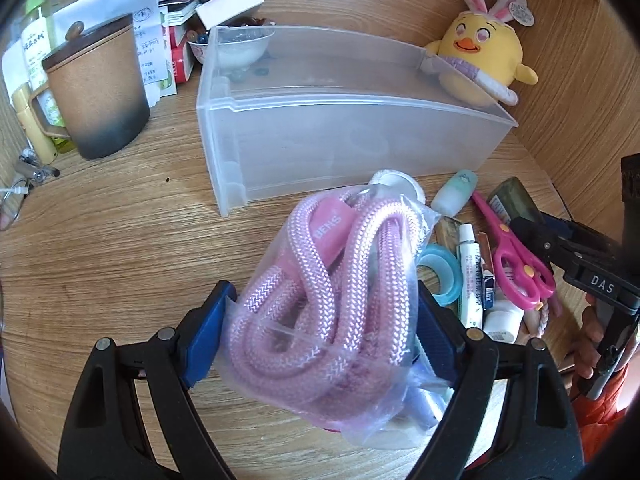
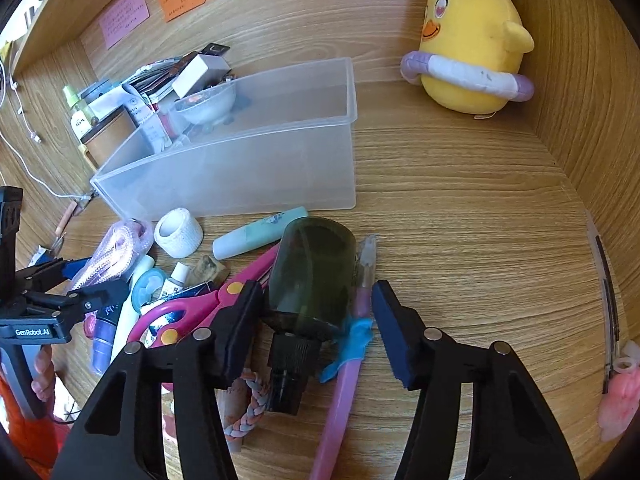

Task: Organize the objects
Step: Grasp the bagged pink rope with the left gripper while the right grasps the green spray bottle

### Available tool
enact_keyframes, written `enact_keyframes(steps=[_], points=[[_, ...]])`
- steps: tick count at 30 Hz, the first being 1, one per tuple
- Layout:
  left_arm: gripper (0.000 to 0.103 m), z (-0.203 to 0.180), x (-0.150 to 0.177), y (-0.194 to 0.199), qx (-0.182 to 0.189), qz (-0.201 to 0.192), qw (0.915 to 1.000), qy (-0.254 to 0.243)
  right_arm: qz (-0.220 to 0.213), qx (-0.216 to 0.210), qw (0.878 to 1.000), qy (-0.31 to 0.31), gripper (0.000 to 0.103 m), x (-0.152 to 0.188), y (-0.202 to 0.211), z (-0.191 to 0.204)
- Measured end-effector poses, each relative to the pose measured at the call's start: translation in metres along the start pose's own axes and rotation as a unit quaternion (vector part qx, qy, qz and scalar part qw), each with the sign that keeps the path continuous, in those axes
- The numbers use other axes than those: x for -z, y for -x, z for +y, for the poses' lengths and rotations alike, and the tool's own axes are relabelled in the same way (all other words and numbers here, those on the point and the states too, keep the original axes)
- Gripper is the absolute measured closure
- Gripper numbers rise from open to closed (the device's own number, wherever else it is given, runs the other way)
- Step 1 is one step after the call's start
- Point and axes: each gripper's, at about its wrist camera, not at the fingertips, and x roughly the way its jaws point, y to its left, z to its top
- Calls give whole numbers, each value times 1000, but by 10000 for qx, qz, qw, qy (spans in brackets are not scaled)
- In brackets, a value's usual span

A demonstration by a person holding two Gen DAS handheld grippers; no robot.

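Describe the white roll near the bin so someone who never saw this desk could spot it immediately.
Find the clear plastic bin in the middle of the wooden desk. Just in front of its long wall sits the white bandage roll. It alone there is a short, white, hollow cylinder with crinkled fabric.

The left gripper [image 1: 320,312] has a bagged rope [image 1: 328,264] between its fingers. Ahead of it stands a plastic bin [image 1: 340,136], with a lidded mug [image 1: 96,88] to the bin's left and a plush chick [image 1: 480,56] behind its right end. Between the right gripper [image 2: 316,320] fingers lie a bottle [image 2: 312,272] and a pen [image 2: 348,356]; scissors [image 2: 200,304] lie to their left, with a tape roll [image 2: 178,232] ahead-left.
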Motion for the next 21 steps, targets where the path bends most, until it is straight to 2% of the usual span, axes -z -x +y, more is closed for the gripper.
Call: enact_keyframes(steps=[4, 5, 9, 11, 13, 16, 21], points=[[36, 1, -1, 1, 217, -16, 9998, -21, -88, -3, 10000, 30, 55, -1, 1, 2], [37, 1, -1, 2, 233, -30, 9997, -29, -125, 32, 9999, 59, 59, -1, 2, 3], [43, -1, 2, 7, 87, -183, 9997, -101, -151, 93, 9998, 129, 63, -2, 2, 7], [49, -4, 2, 12, -44, -323, 9993, -169, -181, 81, 9997, 145, 63, -1, 3, 8], [62, -5, 4, 21, -131, -471, 9986, -214, -229, 84, 9996, 152, 63, -1, 5, 9], [67, -3, 4, 29, -152, -548, 9981, -218, -319, 40, 9994, 139, 63, 0, 10, 9], [68, 7, 7, 34, -250, -550, 9982, -53, -530, -10, 9984, 172, 63, -2, 25, 13]])
